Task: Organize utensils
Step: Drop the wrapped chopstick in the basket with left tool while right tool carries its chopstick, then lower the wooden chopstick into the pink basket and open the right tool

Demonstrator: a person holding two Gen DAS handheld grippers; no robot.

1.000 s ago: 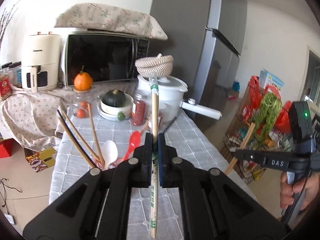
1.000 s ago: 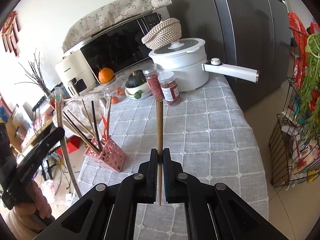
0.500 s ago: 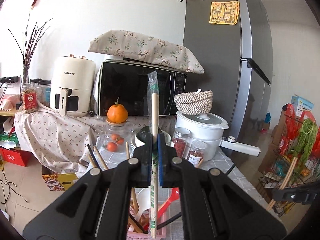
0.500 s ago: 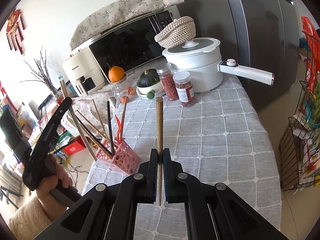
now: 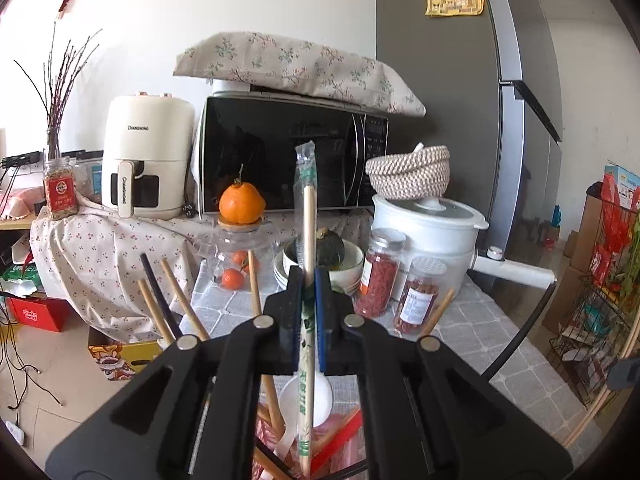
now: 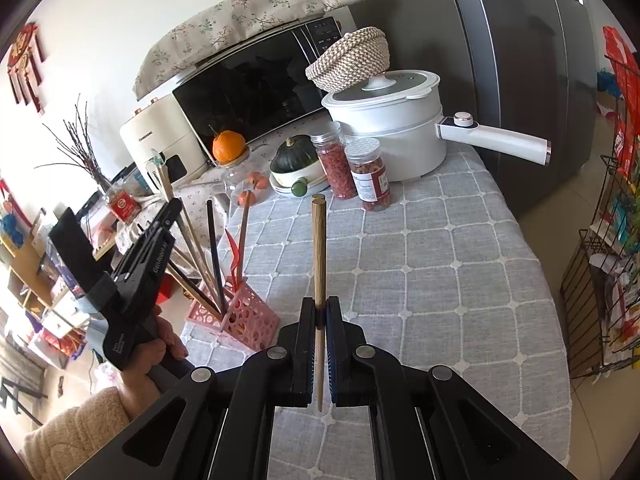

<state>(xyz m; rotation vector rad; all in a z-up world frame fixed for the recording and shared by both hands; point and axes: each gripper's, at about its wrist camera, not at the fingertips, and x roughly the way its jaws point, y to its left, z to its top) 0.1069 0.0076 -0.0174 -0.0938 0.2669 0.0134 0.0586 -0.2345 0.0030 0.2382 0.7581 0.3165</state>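
Note:
My left gripper [image 5: 307, 280] is shut on a pair of wrapped disposable chopsticks [image 5: 308, 216], held upright with the lower end over the pink utensil basket [image 6: 240, 316]. The basket holds several chopsticks, a white spoon [image 5: 306, 400] and a red utensil. In the right wrist view the left gripper [image 6: 170, 210] stands just left of the basket, above its rim. My right gripper [image 6: 319, 308] is shut on brown wooden chopsticks [image 6: 319, 248], held over the grey checked tablecloth [image 6: 440, 272] to the right of the basket.
At the back stand a white pot [image 6: 392, 132] with a long handle, two red-filled jars [image 6: 368, 172], a bowl with a green squash [image 6: 294, 156], a glass jar with an orange [image 5: 241, 204], a microwave [image 5: 280, 156] and an air fryer [image 5: 144, 156]. A wire rack [image 6: 600, 240] stands right.
My left gripper has moved in close above the basket with its wrapped chopsticks. My right gripper has drawn slightly nearer the table, still holding its chopsticks.

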